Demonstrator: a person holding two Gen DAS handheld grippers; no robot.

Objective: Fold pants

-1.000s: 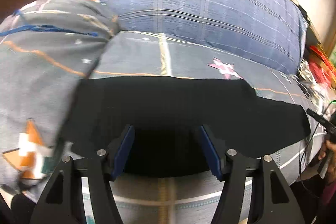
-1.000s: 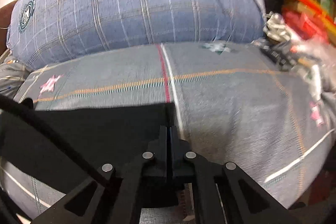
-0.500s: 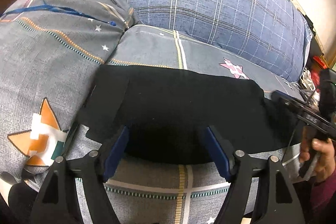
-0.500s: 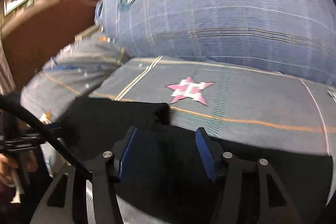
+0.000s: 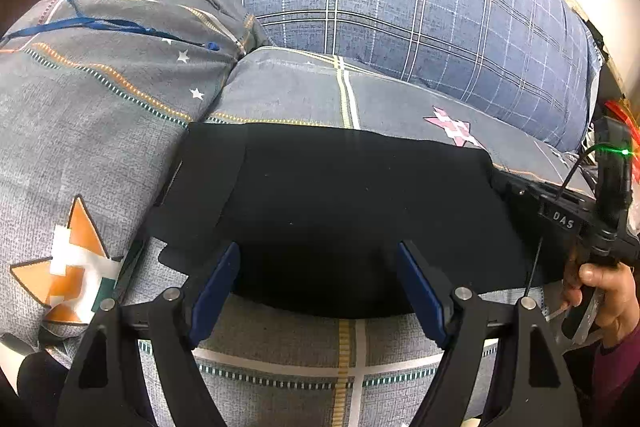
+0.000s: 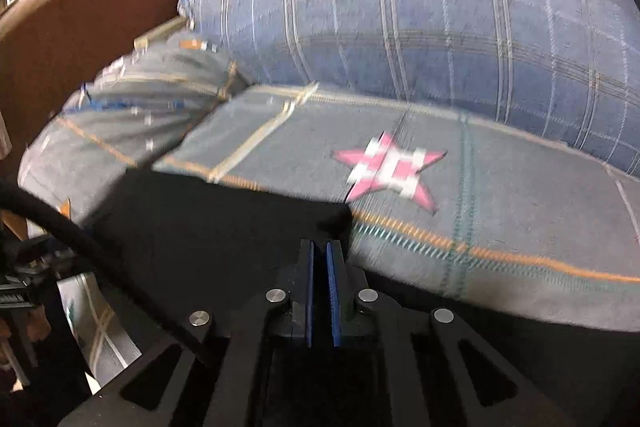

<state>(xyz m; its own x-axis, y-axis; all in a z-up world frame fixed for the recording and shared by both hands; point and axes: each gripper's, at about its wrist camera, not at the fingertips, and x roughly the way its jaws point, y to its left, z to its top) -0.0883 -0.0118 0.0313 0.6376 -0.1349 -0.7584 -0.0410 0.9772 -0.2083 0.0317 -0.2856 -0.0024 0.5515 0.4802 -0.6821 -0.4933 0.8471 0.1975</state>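
Two grippers frame one pair of black pants, lying flat on the grey patterned bedcover with its long axis across the frame's middle. Left gripper: jaws spreading, empty, at the pants' near edge. Right gripper, entering the left view at right: pads pressed together at the pants' right-hand corner; whether cloth is pinched cannot be told. It is nearer that end. Open bedcover lies beyond; a blue plaid pillow bounds the top.

Black grippers with blue-padded fingers, silver screws, a black cable, maroon sleeve.
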